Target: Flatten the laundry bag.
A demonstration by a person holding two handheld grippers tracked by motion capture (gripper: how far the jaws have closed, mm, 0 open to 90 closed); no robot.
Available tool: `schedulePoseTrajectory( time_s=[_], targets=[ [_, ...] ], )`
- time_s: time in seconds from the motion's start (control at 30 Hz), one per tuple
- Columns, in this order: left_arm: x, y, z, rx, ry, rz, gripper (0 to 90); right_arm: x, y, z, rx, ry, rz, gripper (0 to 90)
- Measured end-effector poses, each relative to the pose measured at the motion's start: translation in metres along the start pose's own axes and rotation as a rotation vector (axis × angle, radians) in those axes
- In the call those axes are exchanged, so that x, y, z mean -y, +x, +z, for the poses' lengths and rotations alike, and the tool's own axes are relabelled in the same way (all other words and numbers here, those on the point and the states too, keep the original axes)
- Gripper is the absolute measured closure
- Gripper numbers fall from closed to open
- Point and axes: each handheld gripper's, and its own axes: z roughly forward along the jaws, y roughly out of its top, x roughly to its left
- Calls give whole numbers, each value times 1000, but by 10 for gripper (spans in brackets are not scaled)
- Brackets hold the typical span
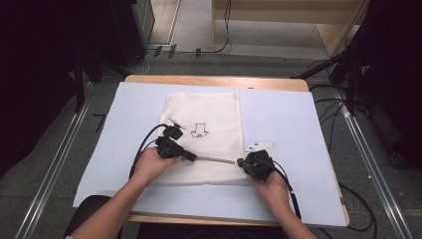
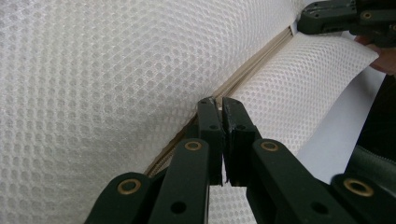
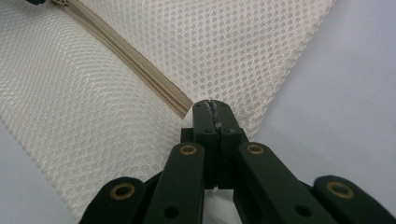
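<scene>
Mesh bag (image 1: 204, 134): laid flat on the pale sheet (image 1: 288, 124) in the middle of the table (image 1: 219, 80); a small black drawing (image 1: 199, 130) is printed on its upper face.
Zipper (image 1: 215, 160): a beige strip run across the near part of the bag, stretched between the two grippers.
Left gripper (image 1: 192, 158): jaws brought together at the left stretch of the zipper; in the left gripper view the tips (image 2: 218, 105) are pressed shut right on the zipper line (image 2: 247, 72), though what is pinched there cannot be made out.
Right gripper (image 1: 241, 162): jaws clamped on the bag at the zipper's right end; in the right gripper view mesh (image 3: 219, 42) is seen nipped between the tips (image 3: 212, 109).
Surroundings: cables (image 1: 328, 107) are trailed over the grey floor to the right; dark stands (image 1: 79, 74) are set at both far corners, well apart from the bag.
In the way: nothing is laid over the zipper between the grippers.
</scene>
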Motion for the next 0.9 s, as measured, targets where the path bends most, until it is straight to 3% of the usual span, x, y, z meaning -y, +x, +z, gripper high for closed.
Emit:
schedulePoseTrajectory(
  time_s=[0.13, 0.2, 0.33, 0.37, 0.5, 0.63, 0.73, 0.8, 0.9],
  targets=[
    [1, 4, -4, 62, -5, -36, 891, 0, 0, 0, 0, -1, -1, 900],
    [1, 3, -5, 48, -2, -15, 892, 0, 0, 0, -1, -1, -2, 900],
    [0, 2, -5, 3, -2, -15, 893, 0, 0, 0, 2, -1, -3, 900],
    [0, 0, -5, -33, -7, -11, 893, 0, 0, 0, 2, -1, -3, 900],
    [1, 4, -6, 5, 8, -33, 892, 1, 0, 0, 2, -3, -5, 900],
    [2, 9, -12, 42, -20, -63, 892, 1, 0, 0, 2, -5, 0, 900],
    [2, 10, -15, 39, -40, -63, 892, 1, 0, 0, 3, -5, -4, 900],
    [0, 8, -11, 24, -22, -46, 891, 1, 0, 0, 3, -4, 1, 900],
    [1, 7, -5, 36, -25, -59, 889, 0, 1, 0, 7, 2, -4, 900]
  ],
)
